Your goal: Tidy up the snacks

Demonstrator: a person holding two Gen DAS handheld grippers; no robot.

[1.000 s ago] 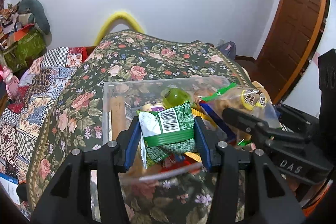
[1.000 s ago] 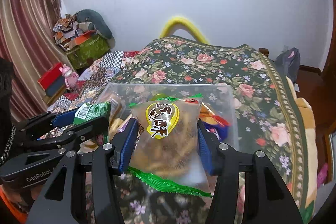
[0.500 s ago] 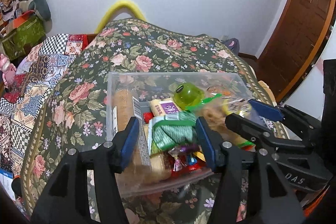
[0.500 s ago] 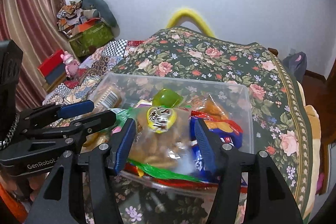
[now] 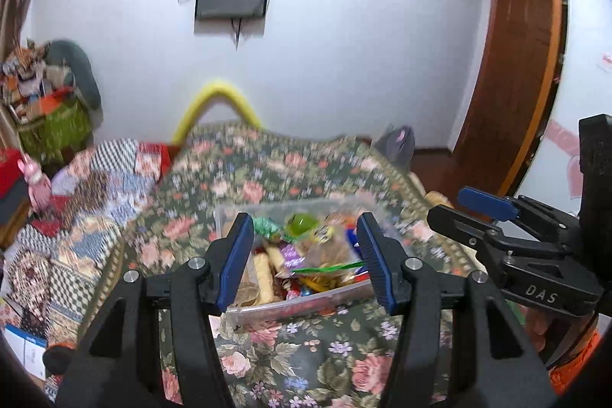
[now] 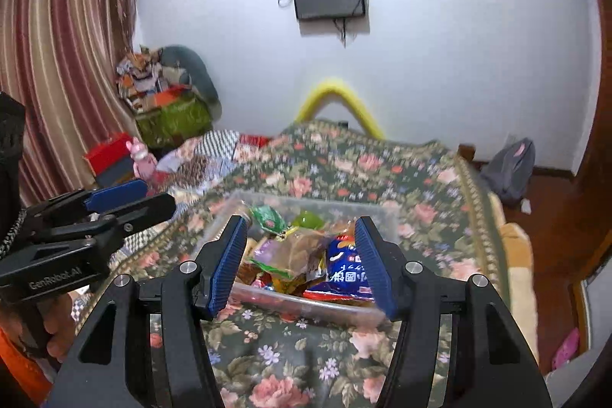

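A clear bin (image 5: 302,304) sits on the floral bed, heaped with snacks: green pack (image 6: 267,218), blue bag (image 6: 346,272), clear cookie bag (image 5: 329,251).

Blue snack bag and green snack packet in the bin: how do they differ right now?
The blue snack bag lies at the near right of the clear bin, while the green snack packet sits at the far left. The blue snack bag is larger and shows white lettering; the green snack packet looks small and crumpled. Both rest inside the bin, held by neither the left gripper nor the right gripper.
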